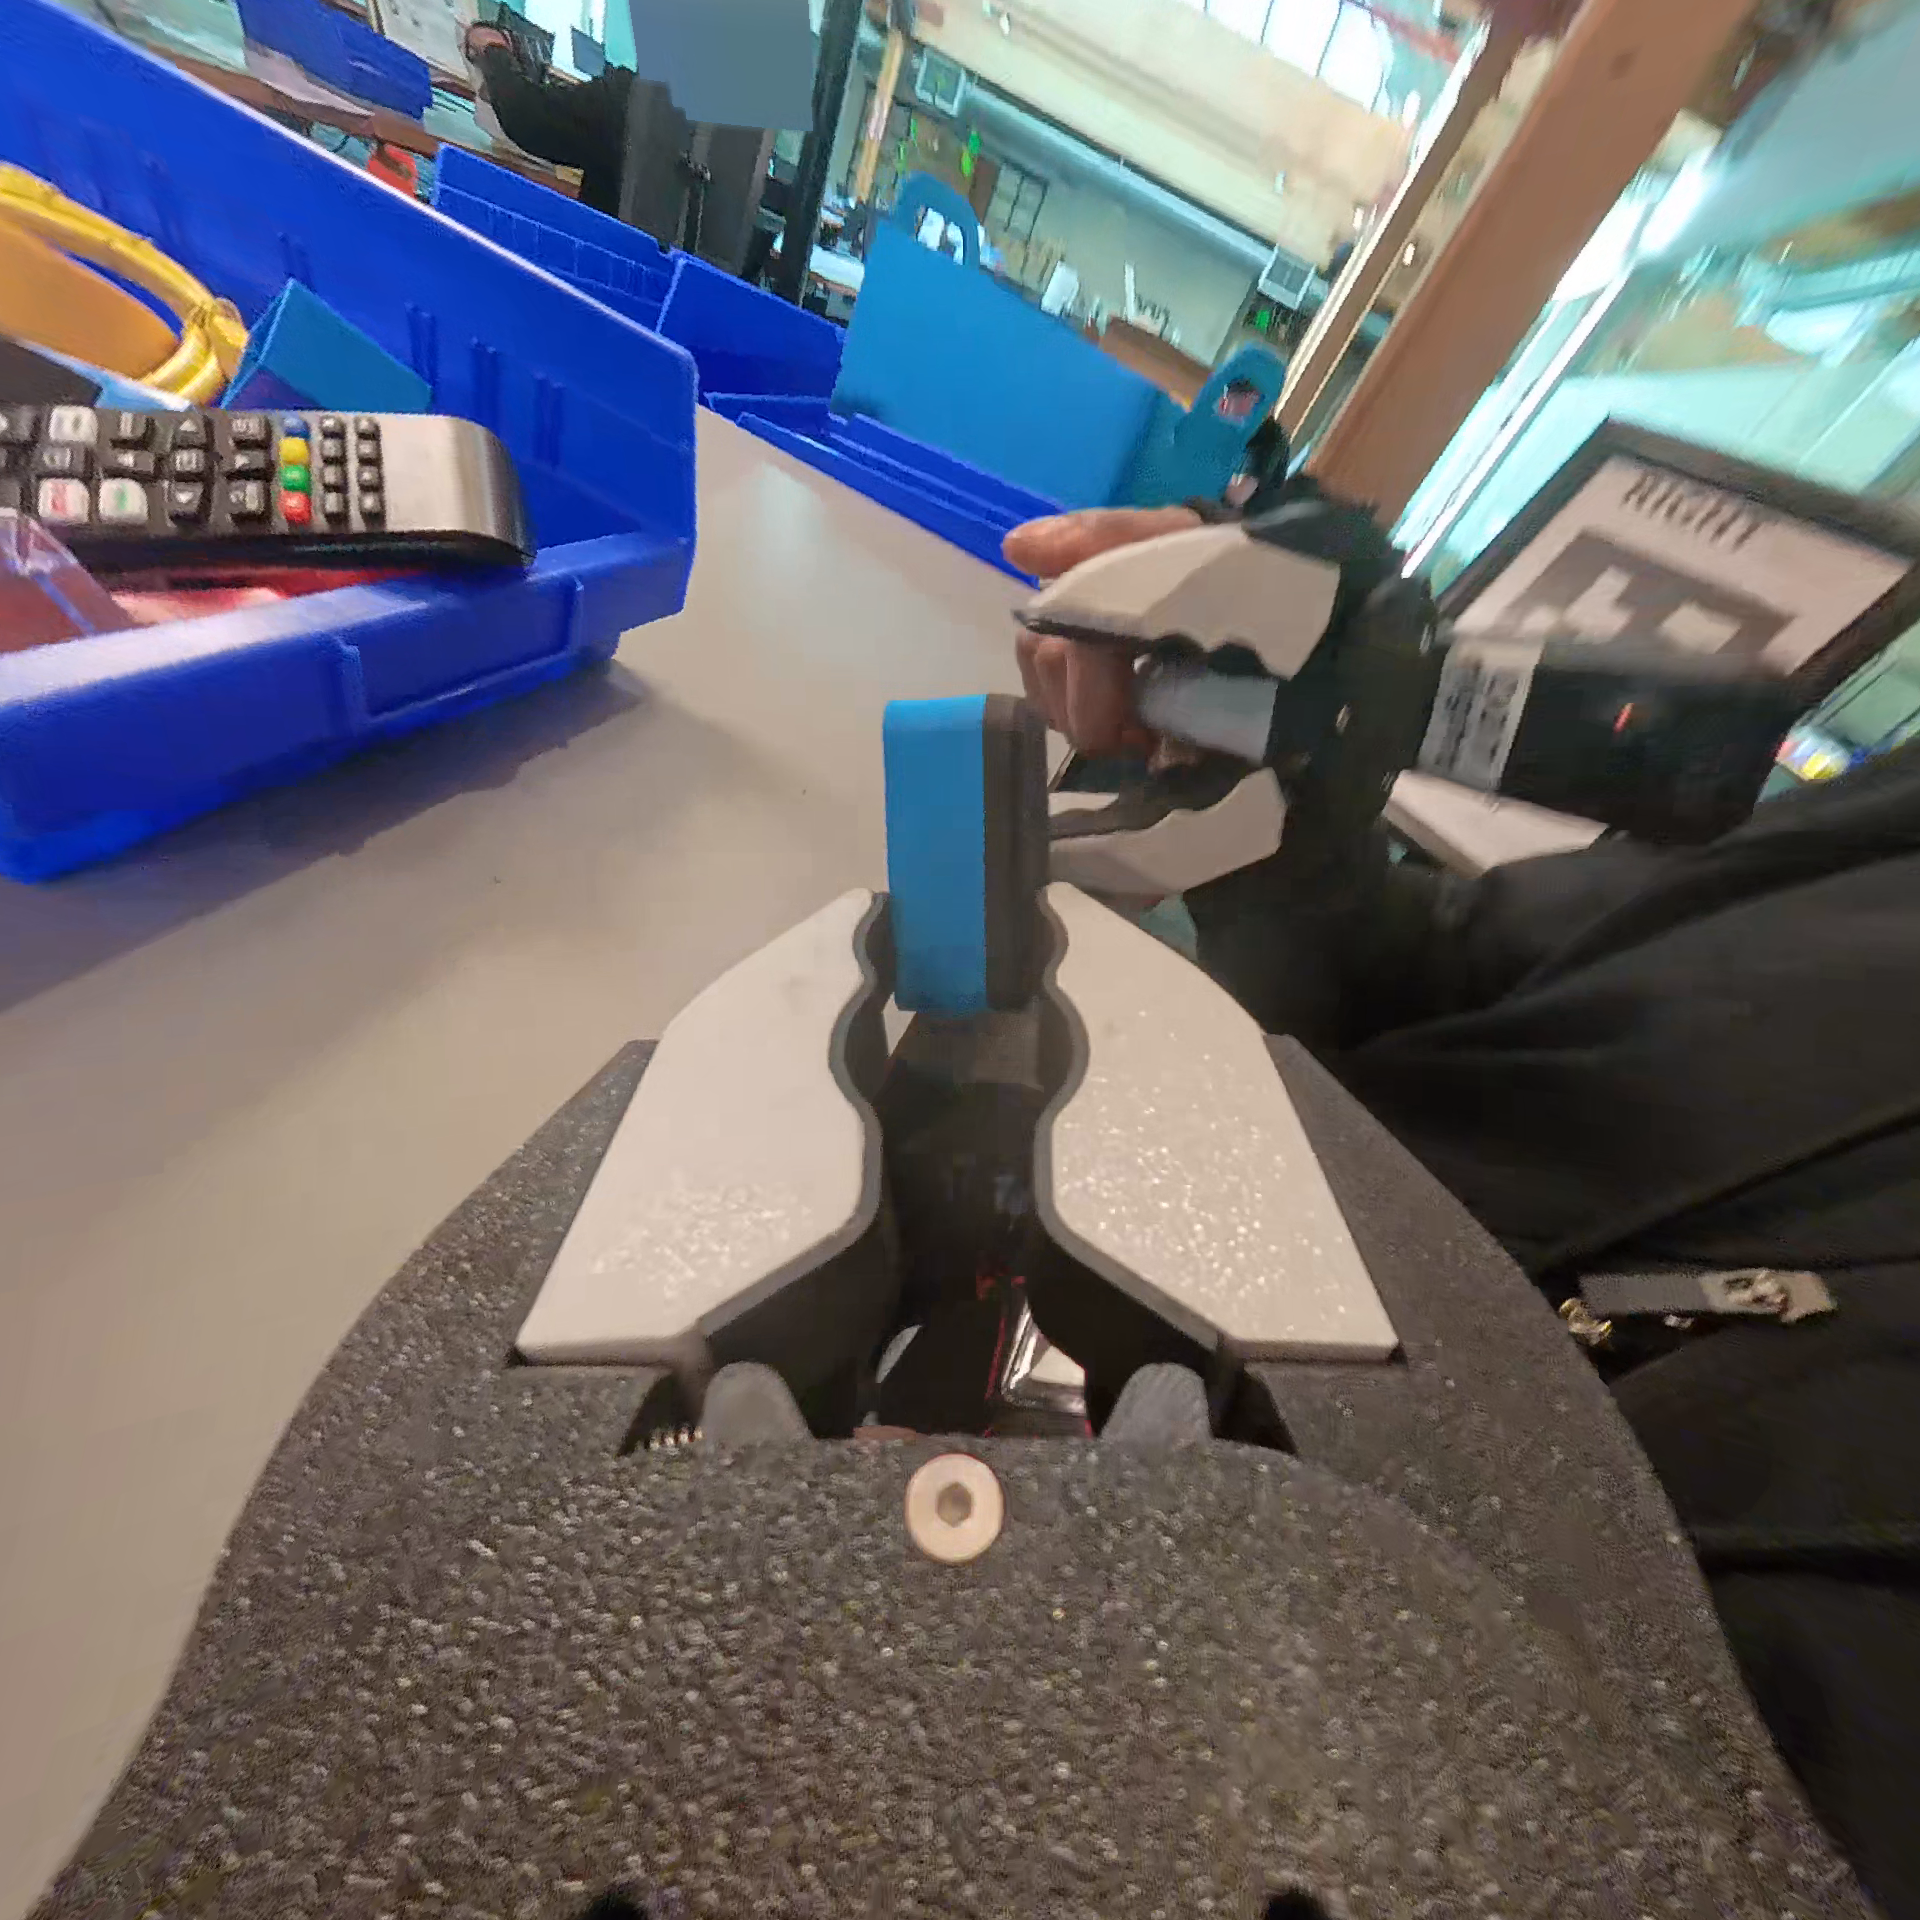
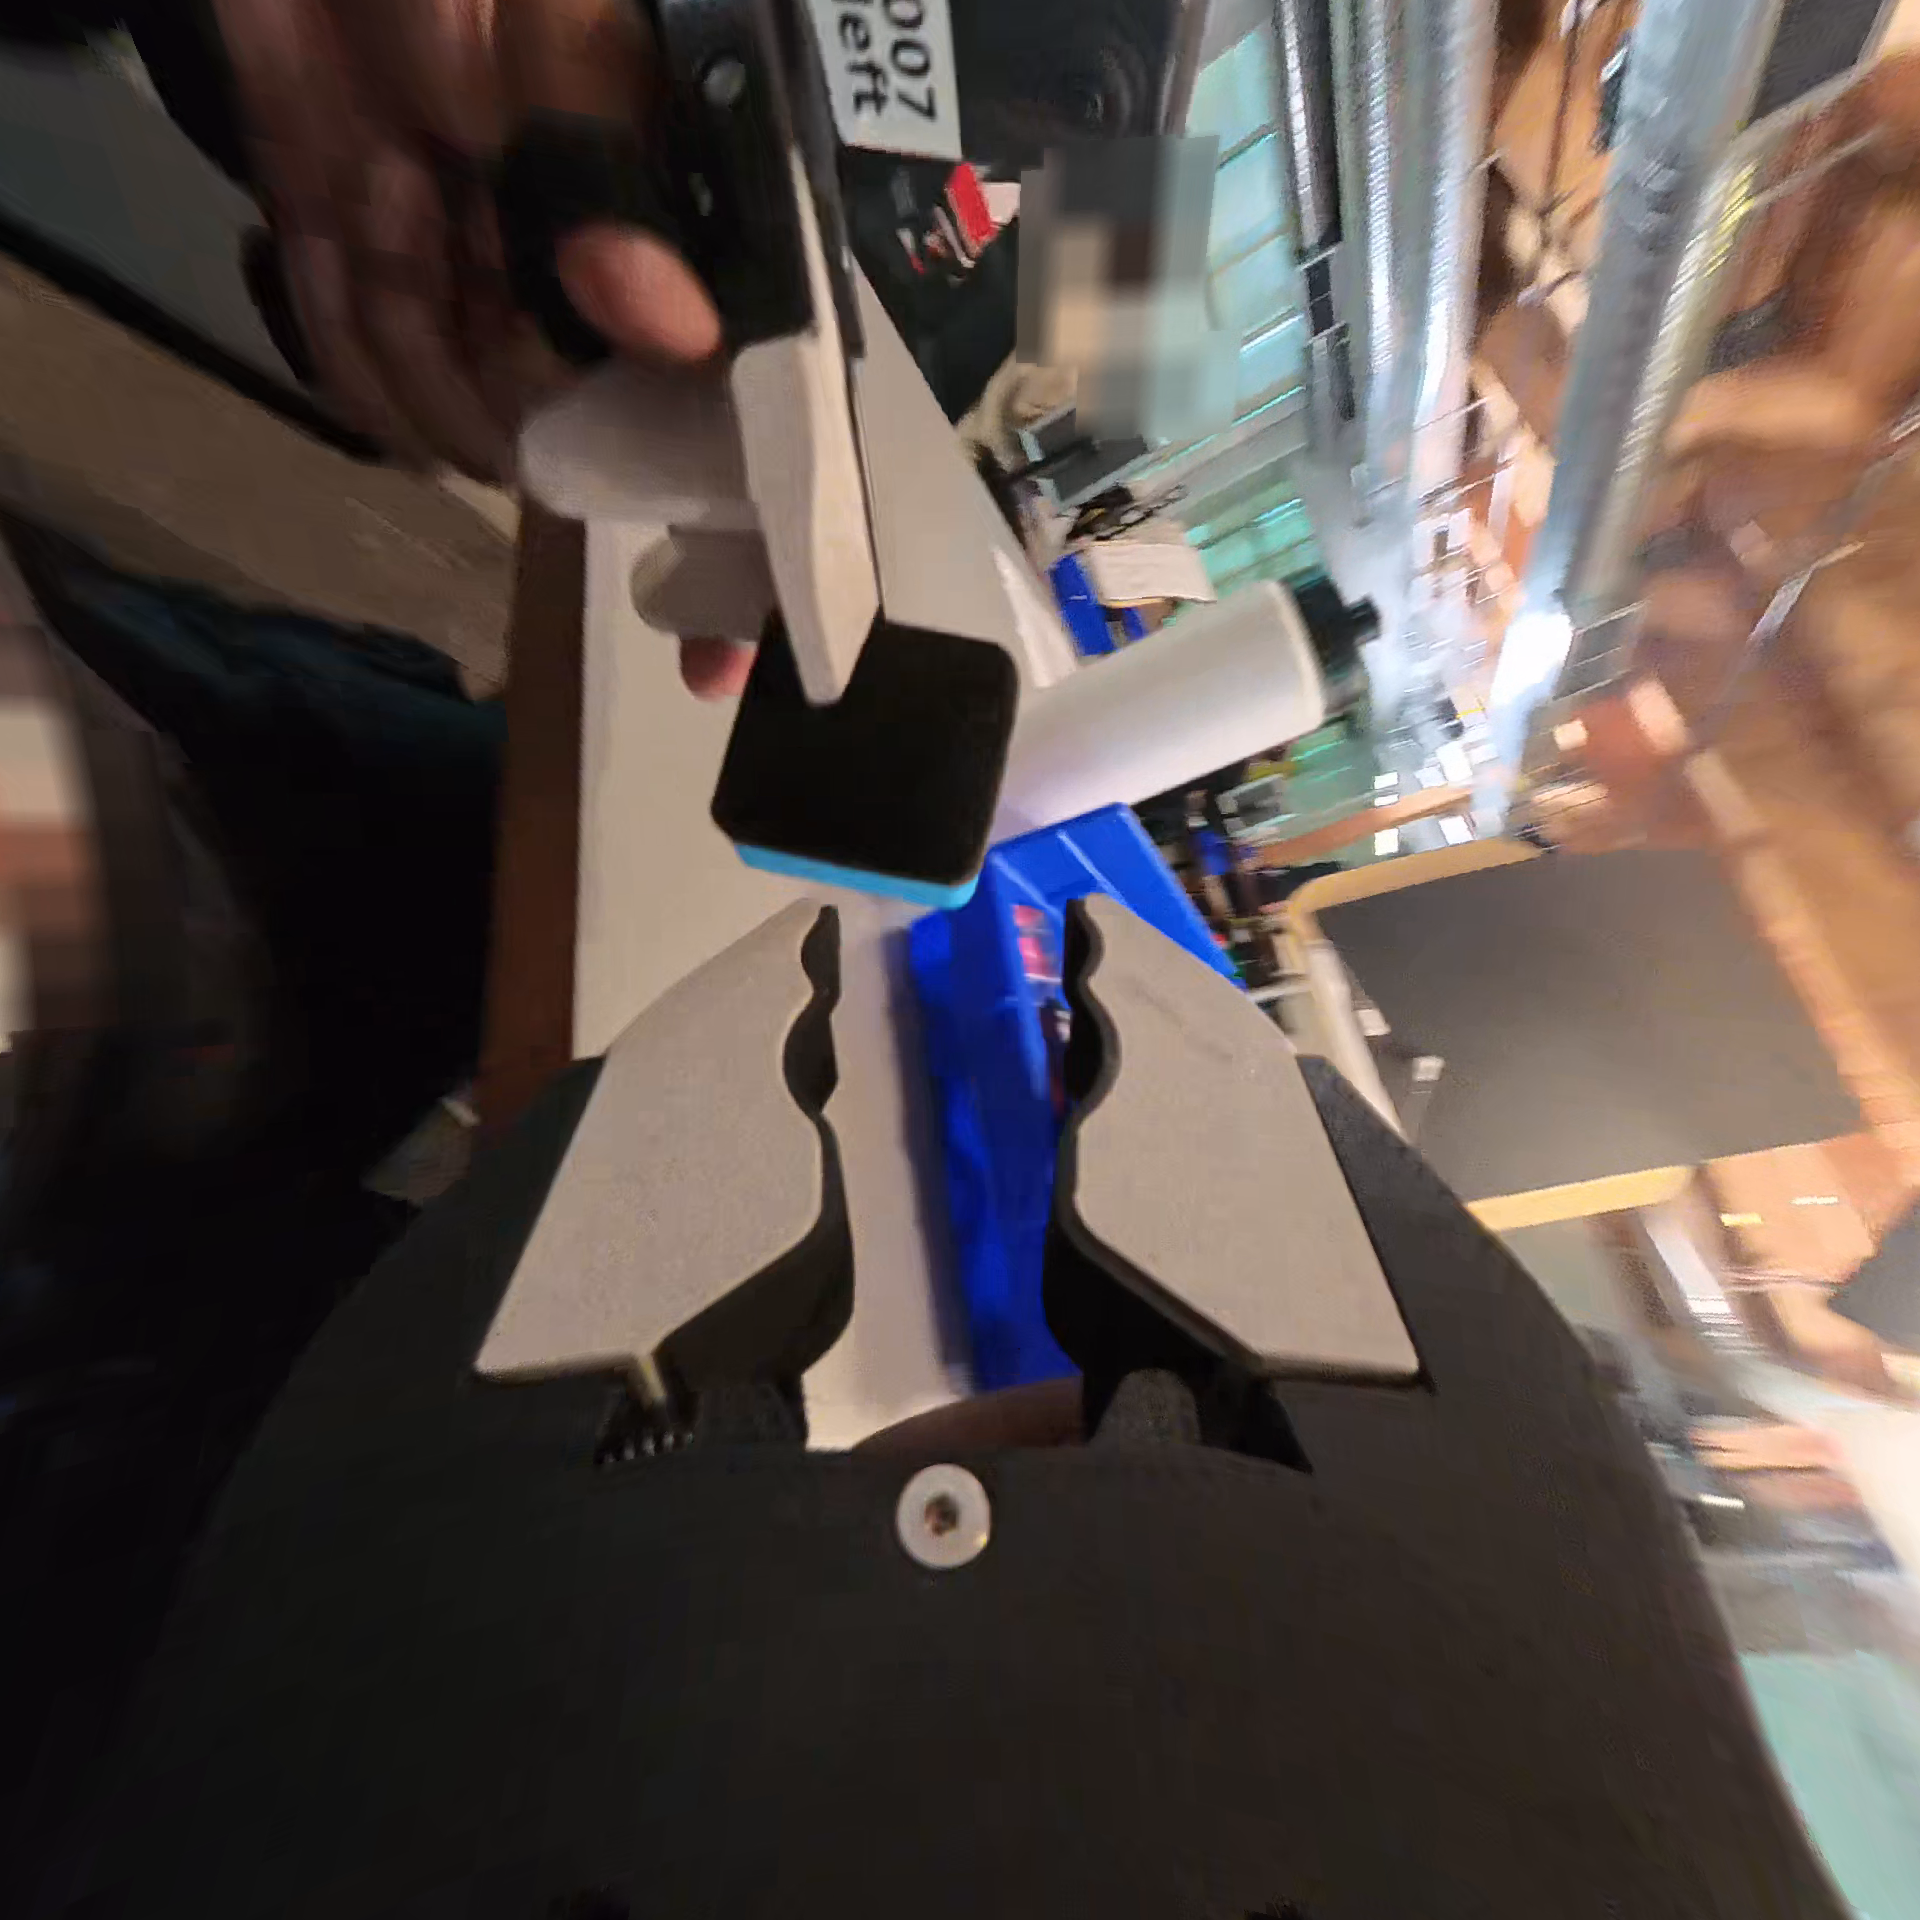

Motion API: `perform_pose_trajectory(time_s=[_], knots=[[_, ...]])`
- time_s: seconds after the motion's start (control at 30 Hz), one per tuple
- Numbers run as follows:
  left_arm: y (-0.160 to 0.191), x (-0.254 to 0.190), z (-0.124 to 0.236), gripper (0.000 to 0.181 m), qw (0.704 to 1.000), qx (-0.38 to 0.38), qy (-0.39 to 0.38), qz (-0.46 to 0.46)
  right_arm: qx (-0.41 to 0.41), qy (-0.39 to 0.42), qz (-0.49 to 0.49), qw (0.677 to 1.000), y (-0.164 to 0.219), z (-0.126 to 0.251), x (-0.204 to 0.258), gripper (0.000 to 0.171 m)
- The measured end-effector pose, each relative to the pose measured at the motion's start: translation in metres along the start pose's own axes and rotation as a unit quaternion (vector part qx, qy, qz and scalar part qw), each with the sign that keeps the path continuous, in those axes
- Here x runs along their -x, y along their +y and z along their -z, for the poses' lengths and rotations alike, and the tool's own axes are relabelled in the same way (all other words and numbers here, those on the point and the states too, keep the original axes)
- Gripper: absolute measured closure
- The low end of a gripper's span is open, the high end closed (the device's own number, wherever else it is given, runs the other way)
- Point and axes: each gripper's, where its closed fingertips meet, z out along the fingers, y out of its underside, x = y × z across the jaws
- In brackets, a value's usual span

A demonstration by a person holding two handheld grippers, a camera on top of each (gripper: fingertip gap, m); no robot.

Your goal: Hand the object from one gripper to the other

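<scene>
- Closest to the lens, the left gripper [image 1: 961,935] pinches a blue-and-black eraser block [image 1: 961,852] between its grey fingertips, the block standing upright on edge.
- Just ahead and to the right of it, the right gripper [image 1: 1132,717] hovers with its jaws spread, turned on its side, a bare finger [image 1: 1060,535] showing over its top.
- From the right gripper's own camera, its fingers [image 2: 686,1132] stand apart with nothing between them; the eraser block [image 2: 868,764] hangs just beyond the tips, black face toward the lens, held at its upper edge by the left gripper [image 2: 831,665].
- Under both grippers runs a plain grey table [image 1: 312,1091].
- Off to the left gripper's left sits a blue bin [image 1: 499,436] holding a black remote control [image 1: 260,483] and a yellow ring [image 1: 156,301].
- More blue bins [image 1: 748,322] line the table's far edge.
- Beyond them the room is a bright hall with a dark post, wooden beams and glass at right; the background in the right wrist view is too blurred to read.
</scene>
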Motion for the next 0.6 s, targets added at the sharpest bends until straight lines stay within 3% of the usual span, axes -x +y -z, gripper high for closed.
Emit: perform_pose_trajectory(time_s=[0.27,0.33,0.37,0.43,0.47,0.53,0.6], knots=[[-0.006,-0.017,-0.012,0.155,0.976,-0.052,0.112,0.179,0.000,0.146,0.225,0.963,-0.002,-0.010,-0.003,0.109],[-0.005,-0.017,-0.017,0.155,0.967,-0.057,0.126,0.214,-0.001,0.180,0.246,0.952,-0.004,-0.012,-0.007,0.115],[-0.006,-0.016,-0.017,0.155,0.966,-0.066,0.127,0.216,-0.002,0.196,0.245,0.949,-0.005,-0.010,-0.011,0.128],[-0.009,-0.013,-0.017,0.150,0.970,-0.079,0.120,0.195,-0.006,0.178,0.209,0.961,-0.004,-0.011,-0.012,0.136],[-0.010,-0.010,-0.015,0.140,0.977,-0.083,0.104,0.164,-0.007,0.159,0.173,0.972,-0.003,-0.011,-0.011,0.137],[-0.012,-0.004,-0.011,0.123,0.993,-0.082,0.055,0.068,-0.001,0.114,0.083,0.990,0.002,-0.013,-0.011,0.138],[-0.012,-0.002,-0.005,0.118,0.996,-0.075,0.008,-0.052,0.007,0.067,-0.007,0.998,0.006,-0.013,-0.010,0.139]])
